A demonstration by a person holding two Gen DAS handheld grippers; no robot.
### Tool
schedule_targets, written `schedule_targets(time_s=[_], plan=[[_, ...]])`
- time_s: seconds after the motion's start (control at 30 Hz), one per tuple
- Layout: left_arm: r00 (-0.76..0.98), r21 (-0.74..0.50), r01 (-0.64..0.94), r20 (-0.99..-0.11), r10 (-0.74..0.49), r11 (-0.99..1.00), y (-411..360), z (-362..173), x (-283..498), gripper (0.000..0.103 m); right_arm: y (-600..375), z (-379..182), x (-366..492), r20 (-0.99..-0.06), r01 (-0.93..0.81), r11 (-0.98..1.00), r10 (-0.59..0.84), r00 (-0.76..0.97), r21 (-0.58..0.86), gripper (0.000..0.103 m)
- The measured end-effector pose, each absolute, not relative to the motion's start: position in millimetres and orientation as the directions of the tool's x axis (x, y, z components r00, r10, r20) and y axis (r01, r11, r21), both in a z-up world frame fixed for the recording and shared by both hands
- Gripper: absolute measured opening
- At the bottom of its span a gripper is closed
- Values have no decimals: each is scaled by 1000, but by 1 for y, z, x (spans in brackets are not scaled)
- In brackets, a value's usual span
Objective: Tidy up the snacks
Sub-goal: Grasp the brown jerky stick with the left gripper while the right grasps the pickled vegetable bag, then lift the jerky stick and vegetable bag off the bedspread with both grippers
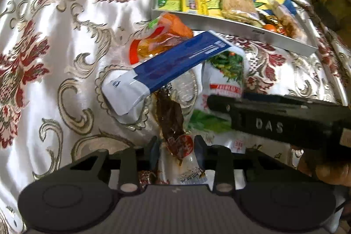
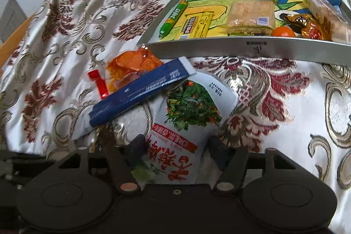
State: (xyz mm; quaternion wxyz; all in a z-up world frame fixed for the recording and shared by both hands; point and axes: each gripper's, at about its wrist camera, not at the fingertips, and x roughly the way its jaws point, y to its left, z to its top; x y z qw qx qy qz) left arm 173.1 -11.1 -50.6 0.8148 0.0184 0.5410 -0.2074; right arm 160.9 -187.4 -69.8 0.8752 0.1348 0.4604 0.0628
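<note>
My L gripper (image 1: 177,143) is clamped on the clear-wrapped brown snack (image 1: 173,122). R gripper (image 2: 177,146) has fingers either side of the white veg pouch (image 2: 186,124); they look to be touching it, but can't tell if actually closed. Both snacks sit in the pile mid-bedspread (image 2: 285,113), near the tray's (image 2: 219,45) front rim. Risks: blue bar (image 2: 140,91) lies across the pouch, so lifting probably flips it off, maybe dragging the orange pkt (image 2: 131,67). Grippers are close together, so clash likely. Slick wrappers may slip.
</note>
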Motion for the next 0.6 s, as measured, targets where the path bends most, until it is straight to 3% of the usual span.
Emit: schedule_targets(time_s=[0.1,0.27,0.33,0.43,0.5,0.6], plan=[[332,-164,405,-890,-312,899,-16,-52,169,37,-192,-62,147,-788,13,950,252,562,313,44],[348,-144,404,-889,-298,903,-17,-49,170,39,-210,-49,109,-803,55,943,248,542,329,43],[372,-126,387,-885,-280,913,-16,-48,171,47,-213,-47,97,-801,76,940,238,550,331,51],[378,-117,390,-884,-274,913,-17,-50,172,47,-209,-50,86,-814,85,949,210,542,302,59],[384,-106,400,-883,-271,910,-19,-51,171,48,-203,-51,85,-813,80,952,207,544,295,59],[404,-79,421,-876,-265,903,-23,-50,168,46,-193,-53,85,-819,63,961,193,541,268,70]])
